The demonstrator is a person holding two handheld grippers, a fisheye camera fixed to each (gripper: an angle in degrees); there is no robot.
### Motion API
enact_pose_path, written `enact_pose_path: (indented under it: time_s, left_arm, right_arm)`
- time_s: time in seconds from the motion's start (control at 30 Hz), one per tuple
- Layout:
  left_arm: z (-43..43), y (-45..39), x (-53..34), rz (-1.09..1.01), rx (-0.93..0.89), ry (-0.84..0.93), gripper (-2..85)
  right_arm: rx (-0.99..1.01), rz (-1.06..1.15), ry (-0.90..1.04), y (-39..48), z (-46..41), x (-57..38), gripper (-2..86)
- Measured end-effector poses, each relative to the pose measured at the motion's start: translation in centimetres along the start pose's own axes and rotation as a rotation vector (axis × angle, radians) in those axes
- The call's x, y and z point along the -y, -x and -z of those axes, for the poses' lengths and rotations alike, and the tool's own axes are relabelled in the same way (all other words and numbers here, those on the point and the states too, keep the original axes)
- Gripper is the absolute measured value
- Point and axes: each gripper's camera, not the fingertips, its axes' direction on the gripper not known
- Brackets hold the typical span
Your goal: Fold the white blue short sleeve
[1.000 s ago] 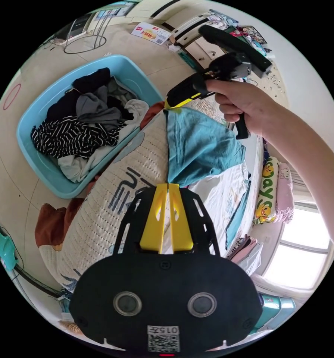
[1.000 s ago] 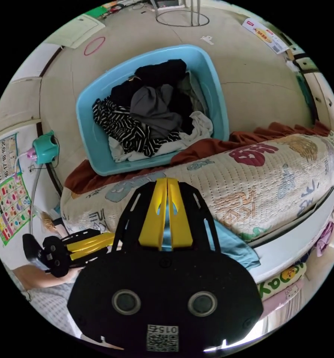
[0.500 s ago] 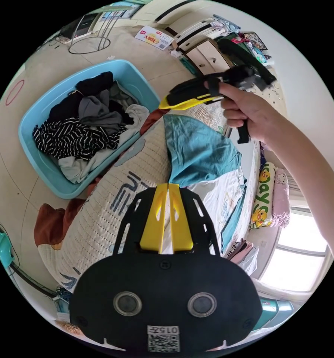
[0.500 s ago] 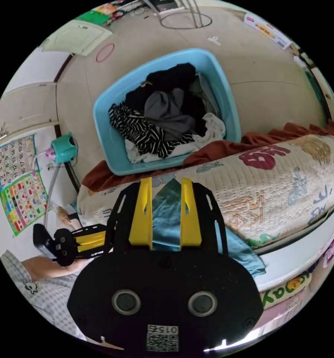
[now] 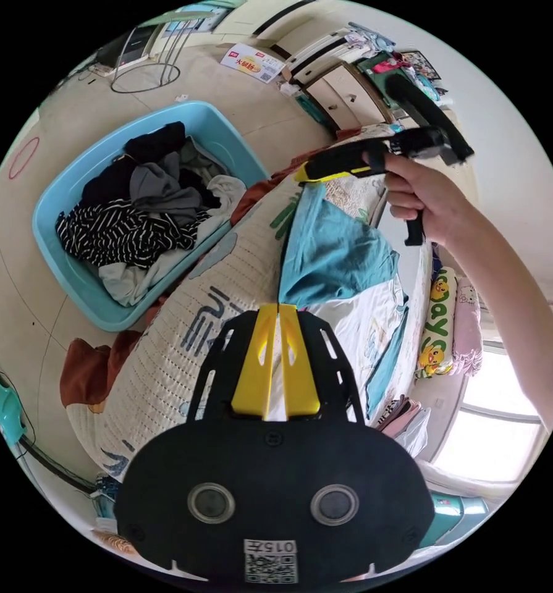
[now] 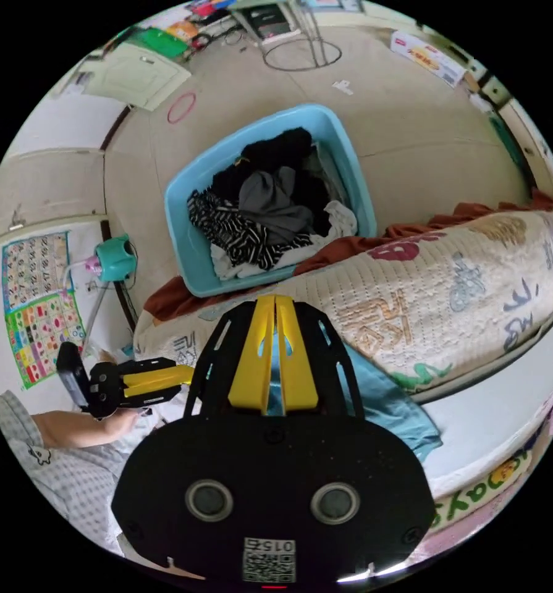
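Left gripper (image 5: 278, 307): jaws together, pinched on the shirt's edge at frame centre; tips meet the cloth
Right gripper (image 5: 307, 174): upper centre of the left gripper view; jaws together, seemingly clamped on the blue corner
Short sleeve shirt (image 5: 335, 253): on the quilted bed (image 5: 165, 346), right of centre; blue part lifted, white part flat
Key relation: held edge runs gripper to gripper, up the frame; both grips at its ends, neither nearer
Blue basket (image 5: 47, 210): upper left, well apart

the white and teal short-sleeve shirt (image 5: 350, 272) lies on the cream quilted bed cover (image 5: 183, 321); the blue plastic laundry tub (image 5: 54, 247), seemingly on the floor, sits beside the bed.
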Motion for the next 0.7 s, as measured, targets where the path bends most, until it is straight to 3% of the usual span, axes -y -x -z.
enact_pose_path:
  time_s: [0.2, 0.3, 0.5, 0.7]
  left_arm:
    - [2.5, -7.9, -1.9, -0.256, -0.015, -0.089, -0.7]
    - [1.5, -12.4, -3.9, -0.416, -0.011, -0.073, -0.7]
    - [-5.0, -17.1, -6.9, -0.506, 0.024, 0.135, -0.6]
    - [-8.0, -20.3, -8.4, -0.576, 0.043, 0.297, -0.4]
  right_arm:
    - [0.091, -0.124, -0.354, -5.2, 3.2, -20.8, -0.9]
    - [0.096, -0.276, -0.424, -7.8, 0.6, -32.8, -0.7]
    - [0.125, -0.540, -0.347, -12.7, -13.6, -48.2, -0.3]
    - [0.220, -0.621, -0.262, -15.9, -25.3, -54.3, 3.3]
